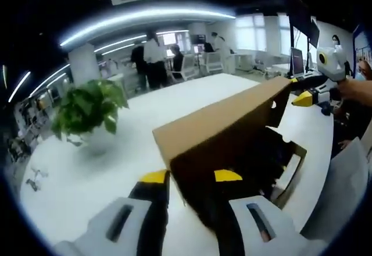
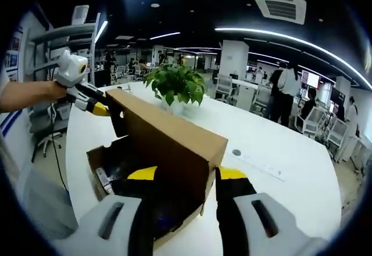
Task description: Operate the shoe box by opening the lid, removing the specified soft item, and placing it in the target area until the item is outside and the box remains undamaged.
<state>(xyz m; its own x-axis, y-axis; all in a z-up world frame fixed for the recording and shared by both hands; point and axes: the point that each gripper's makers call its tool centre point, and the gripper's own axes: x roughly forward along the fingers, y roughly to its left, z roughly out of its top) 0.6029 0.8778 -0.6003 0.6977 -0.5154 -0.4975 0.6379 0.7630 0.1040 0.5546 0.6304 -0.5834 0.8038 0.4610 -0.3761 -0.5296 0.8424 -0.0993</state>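
Both grippers' fingers (image 1: 156, 177) (image 2: 231, 173) clench the raised lid (image 1: 224, 121) (image 2: 168, 134) at opposite ends; the box (image 1: 290, 171) (image 2: 102, 157) sits open on the white bench (image 1: 93, 174) (image 2: 273, 151), plant (image 1: 87, 107) (image 2: 176, 84) nearby.

Clearance record. We find the shoe box (image 1: 232, 145) on the white table (image 1: 104, 169) with its lid (image 2: 168, 137) raised, a cardboard wall across both grippers' line of approach. The box interior (image 2: 119, 171) is open from the side away from the lid. A potted plant (image 2: 176, 84) stands beyond the box; bare tabletop lies between them. We note office chairs (image 2: 229, 90) and people (image 1: 152, 58) well back.
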